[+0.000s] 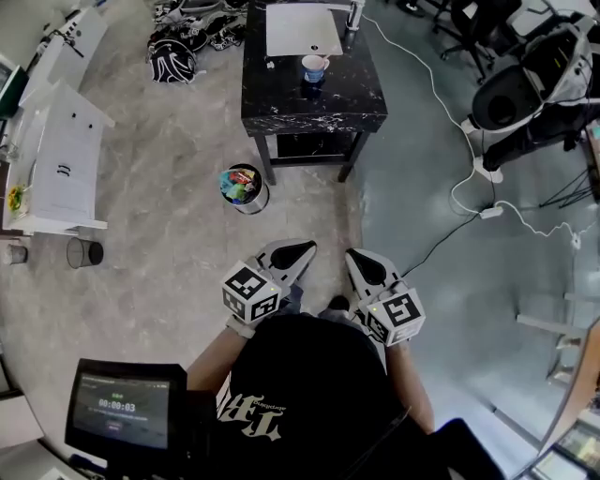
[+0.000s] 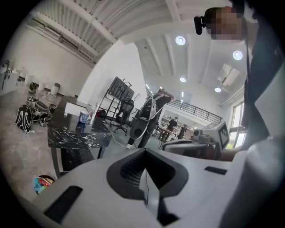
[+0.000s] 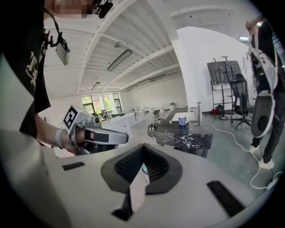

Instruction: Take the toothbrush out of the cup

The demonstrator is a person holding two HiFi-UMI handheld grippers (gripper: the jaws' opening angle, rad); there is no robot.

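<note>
A blue-and-white cup (image 1: 315,67) stands on a black marble table (image 1: 281,103) well ahead of me. It also shows as the cup (image 2: 84,116) in the left gripper view and the cup (image 3: 182,120) in the right gripper view. The toothbrush is too small to make out. My left gripper (image 1: 305,248) and right gripper (image 1: 356,255) are held side by side close to the person's body, far short of the table. The left gripper (image 2: 144,153) and the right gripper (image 3: 142,148) are both shut, with nothing between the jaws.
A white sheet (image 1: 302,30) and a metal bottle (image 1: 354,14) share the table. A small bin (image 1: 244,187) of colourful rubbish stands by the near left leg. A white cable (image 1: 455,192) runs over the floor at right. White cabinets (image 1: 56,159) line the left; a monitor (image 1: 122,405) is at lower left.
</note>
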